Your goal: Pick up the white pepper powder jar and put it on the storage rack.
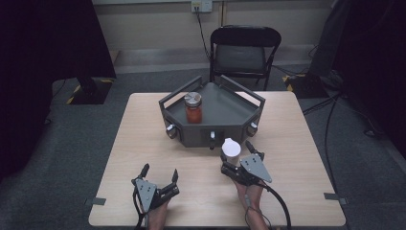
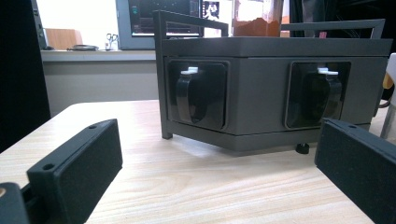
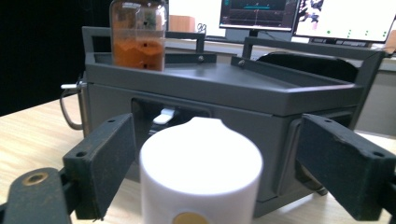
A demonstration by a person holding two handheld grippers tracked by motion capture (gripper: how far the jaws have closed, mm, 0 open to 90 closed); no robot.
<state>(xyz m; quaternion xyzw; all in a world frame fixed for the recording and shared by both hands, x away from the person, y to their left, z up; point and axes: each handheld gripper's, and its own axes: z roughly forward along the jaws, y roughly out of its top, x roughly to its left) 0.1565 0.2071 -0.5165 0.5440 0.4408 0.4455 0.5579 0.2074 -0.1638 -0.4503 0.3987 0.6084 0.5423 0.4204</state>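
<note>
My left claw [image 1: 159,174] rests on the table [image 1: 143,124], jaws spread wide with nothing between them. Right of it, the white bottle [image 1: 231,151] stands upright just before the grey tray [image 1: 225,108], between my right claw's [image 1: 235,152] parted jaws, neither pad touching.

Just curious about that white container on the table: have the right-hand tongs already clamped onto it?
No: in the right gripper view the white container stands between the tongs, with a gap on each side.
</note>
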